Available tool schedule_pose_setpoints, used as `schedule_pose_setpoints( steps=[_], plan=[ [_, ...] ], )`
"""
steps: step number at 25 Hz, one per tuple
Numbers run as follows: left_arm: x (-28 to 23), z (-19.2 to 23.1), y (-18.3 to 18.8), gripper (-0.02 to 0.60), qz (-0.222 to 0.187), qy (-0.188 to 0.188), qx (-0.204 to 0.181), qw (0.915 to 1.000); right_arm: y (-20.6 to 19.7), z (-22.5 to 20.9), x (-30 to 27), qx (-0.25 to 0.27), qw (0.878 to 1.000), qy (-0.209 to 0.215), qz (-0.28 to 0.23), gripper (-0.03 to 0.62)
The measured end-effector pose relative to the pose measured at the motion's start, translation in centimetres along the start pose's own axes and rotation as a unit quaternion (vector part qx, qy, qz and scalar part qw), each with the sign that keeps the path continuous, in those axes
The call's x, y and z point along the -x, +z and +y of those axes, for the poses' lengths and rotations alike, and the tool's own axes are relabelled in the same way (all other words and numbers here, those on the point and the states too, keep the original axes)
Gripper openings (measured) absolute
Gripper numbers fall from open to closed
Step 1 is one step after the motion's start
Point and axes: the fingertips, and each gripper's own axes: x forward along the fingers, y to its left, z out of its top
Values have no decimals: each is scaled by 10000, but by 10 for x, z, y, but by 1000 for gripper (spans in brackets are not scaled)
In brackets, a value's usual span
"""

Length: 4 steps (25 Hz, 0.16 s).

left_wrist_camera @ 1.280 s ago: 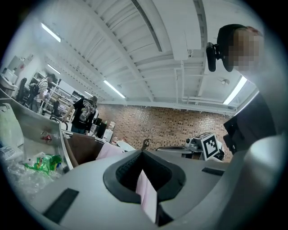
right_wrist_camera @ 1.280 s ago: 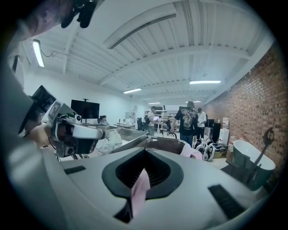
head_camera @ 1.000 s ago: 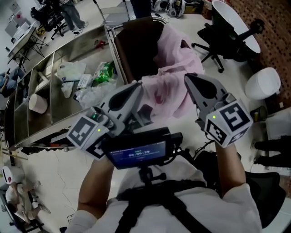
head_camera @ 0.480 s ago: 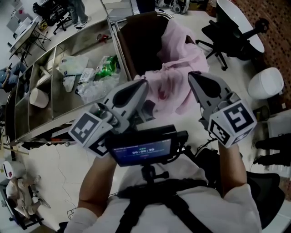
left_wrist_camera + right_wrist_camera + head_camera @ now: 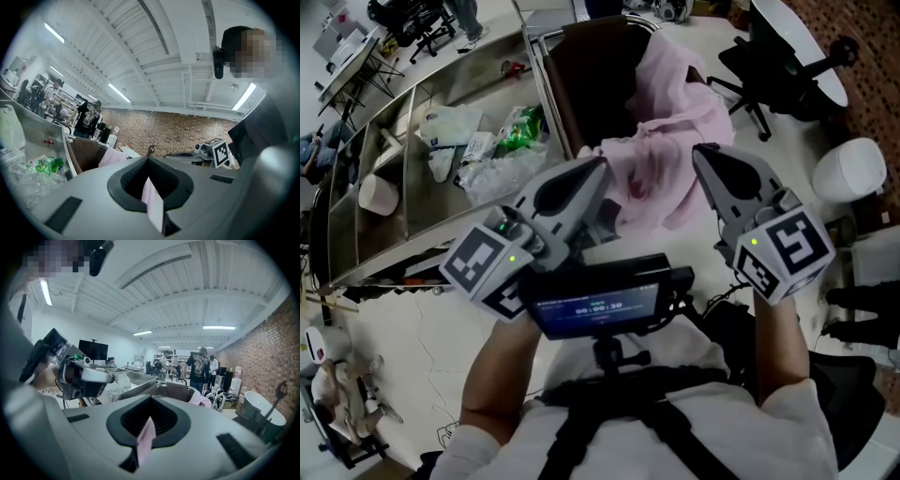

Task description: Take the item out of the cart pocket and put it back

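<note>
A pink cloth (image 5: pixel 661 141) lies draped over the brown fabric pocket (image 5: pixel 591 75) at the end of the steel cart. My left gripper (image 5: pixel 600 167) hovers near the cloth's left edge and my right gripper (image 5: pixel 701 152) near its right side. Both are shut and both sit above the cloth. In the left gripper view the jaws (image 5: pixel 149 158) meet at the tip, with the pocket (image 5: pixel 86 152) and cloth (image 5: pixel 111 158) far beyond them. The right gripper (image 5: pixel 151 397) is likewise closed. A thin pale pink strip shows in each jaw seam; I cannot tell what it is.
The steel cart's trays (image 5: pixel 431 202) hold plastic bags and a green packet (image 5: pixel 520 127). A black office chair (image 5: pixel 769 66), a white round table (image 5: pixel 797 47) and a white bin (image 5: pixel 848 169) stand to the right. People stand far off in both gripper views.
The head view has shifted slightly, so the cart and cloth sit a little lower in the picture. Both grippers stay where they were, still shut.
</note>
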Motion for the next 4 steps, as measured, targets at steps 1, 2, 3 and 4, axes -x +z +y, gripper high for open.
schedule_pose_setpoints(
  steps=[1, 2, 3, 4],
  plan=[
    [0, 0, 0, 0, -3, 1, 2, 10000, -1, 0, 0, -2, 10000, 0, 7, 0],
    [-1, 1, 0, 0, -6, 2, 5, 10000, -1, -1, -1, -6, 10000, 1, 12, 0],
    [-1, 1, 0, 0, -8, 5, 9, 10000, -2, -2, -1, -11, 10000, 2, 16, 0],
    [-2, 2, 0, 0, -10, 8, 15, 10000, -2, -2, -2, -16, 10000, 4, 20, 0]
  ],
)
